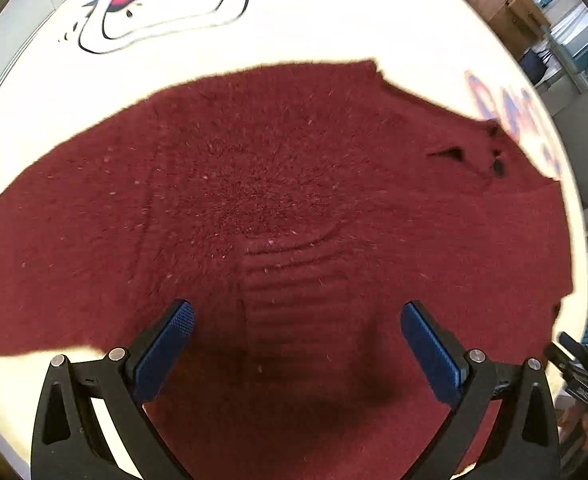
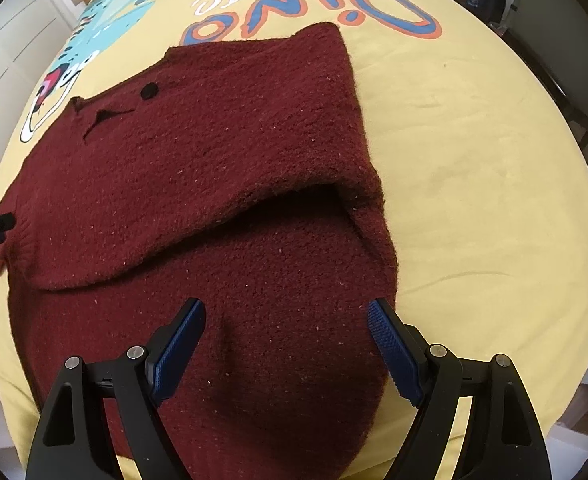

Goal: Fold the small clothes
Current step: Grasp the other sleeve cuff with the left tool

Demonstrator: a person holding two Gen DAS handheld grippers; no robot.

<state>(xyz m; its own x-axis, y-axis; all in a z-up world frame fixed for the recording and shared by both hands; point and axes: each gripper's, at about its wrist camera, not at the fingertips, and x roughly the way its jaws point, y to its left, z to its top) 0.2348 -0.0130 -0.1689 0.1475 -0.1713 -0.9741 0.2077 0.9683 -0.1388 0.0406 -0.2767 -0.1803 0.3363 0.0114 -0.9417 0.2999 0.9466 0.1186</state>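
Two open claws, left claw (image 1: 295, 336), right claw (image 2: 286, 332), above maroon sweater (image 2: 198, 168)

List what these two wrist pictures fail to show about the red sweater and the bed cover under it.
- Sweater, near edge: hidden in both wrist views behind the gripper frames and the bottom picture border.
- Under the folded flap, right wrist view: in dark shadow, so the layers inside cannot be told.
- Cover lettering, left wrist view: blurred and partly covered by the sweater.
- Cartoon print, left wrist view: cut off by the top edge.
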